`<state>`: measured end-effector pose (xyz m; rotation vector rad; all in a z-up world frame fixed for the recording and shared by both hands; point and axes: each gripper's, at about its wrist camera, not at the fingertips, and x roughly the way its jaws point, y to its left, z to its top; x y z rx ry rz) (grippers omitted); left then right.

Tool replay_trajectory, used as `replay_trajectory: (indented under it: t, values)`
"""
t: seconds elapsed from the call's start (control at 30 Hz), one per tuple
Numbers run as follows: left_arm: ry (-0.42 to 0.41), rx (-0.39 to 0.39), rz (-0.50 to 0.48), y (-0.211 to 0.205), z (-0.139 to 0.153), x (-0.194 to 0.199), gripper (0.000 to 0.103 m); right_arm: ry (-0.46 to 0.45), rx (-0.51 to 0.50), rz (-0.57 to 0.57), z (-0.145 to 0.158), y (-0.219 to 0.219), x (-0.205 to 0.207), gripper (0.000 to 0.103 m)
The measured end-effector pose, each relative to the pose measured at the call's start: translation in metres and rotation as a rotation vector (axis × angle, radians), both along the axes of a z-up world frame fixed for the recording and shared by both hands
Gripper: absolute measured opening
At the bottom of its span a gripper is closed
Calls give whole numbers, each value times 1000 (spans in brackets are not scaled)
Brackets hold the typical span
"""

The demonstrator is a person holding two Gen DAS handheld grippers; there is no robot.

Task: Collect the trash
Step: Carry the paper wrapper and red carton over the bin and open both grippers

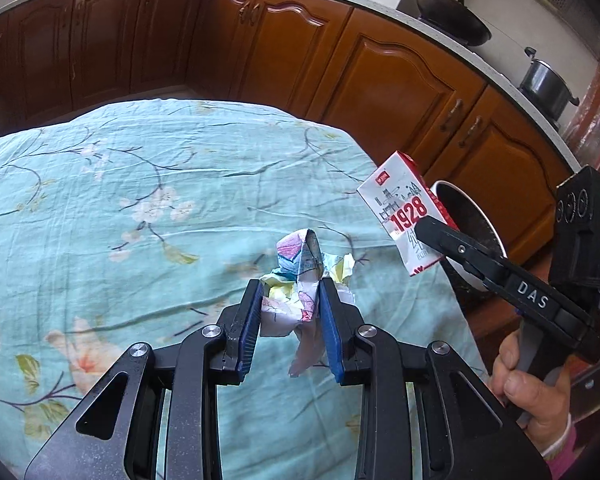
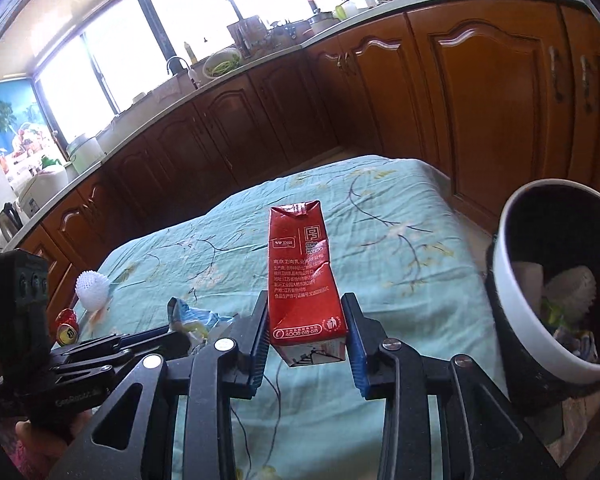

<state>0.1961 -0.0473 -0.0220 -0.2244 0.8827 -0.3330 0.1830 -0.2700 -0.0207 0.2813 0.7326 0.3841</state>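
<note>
Kitchen with brown wooden cabinets [image 1: 396, 76] and a grey countertop run [image 2: 172, 96]; a window sits over the sink. Our work surface is a tabletop under a wrinkled teal floral cloth [image 1: 140, 200].

Left gripper [image 1: 290, 320]: jaws clenched on a crumpled wad of multicoloured printed paper [image 1: 300, 280], pinched between the blue pads and lifted just clear of the cloth. In the right wrist view we see that same wad only partly, at the tip of the left gripper.

Right gripper [image 2: 306, 340]: jaws grasping a red-and-white milk carton [image 2: 304, 276] by its lower end, both pads pressing on its sides. The carton is dented mid-body and is in the air, tilted in the left wrist view, just beside the rim of a round white-rimmed, dark-lined trash bin [image 2: 512, 280] at the right edge of the tabletop. The bin already holds several pieces of trash, among them a white foam net sleeve.

On the far-left part of the cloth we see a white spiky ball-shaped object [image 2: 92, 290] and a red drink can lying on its side [image 2: 67, 326], close to each other and well apart from the bin.
</note>
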Motion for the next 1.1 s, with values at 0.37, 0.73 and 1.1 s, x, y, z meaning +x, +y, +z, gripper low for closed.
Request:
replay_trajectory:
  t: [0.37, 0.73, 1.1]
  values:
    - [-36, 4, -103, -59, 17, -5, 27, 6, 42, -132, 0, -58, -48, 34]
    - [-52, 14, -182, -107, 27, -2, 27, -3, 57, -211, 2, -102, -68, 34]
    - [-73, 18, -244, -147, 39, 5, 27, -13, 58, -266, 5, -132, -77, 34]
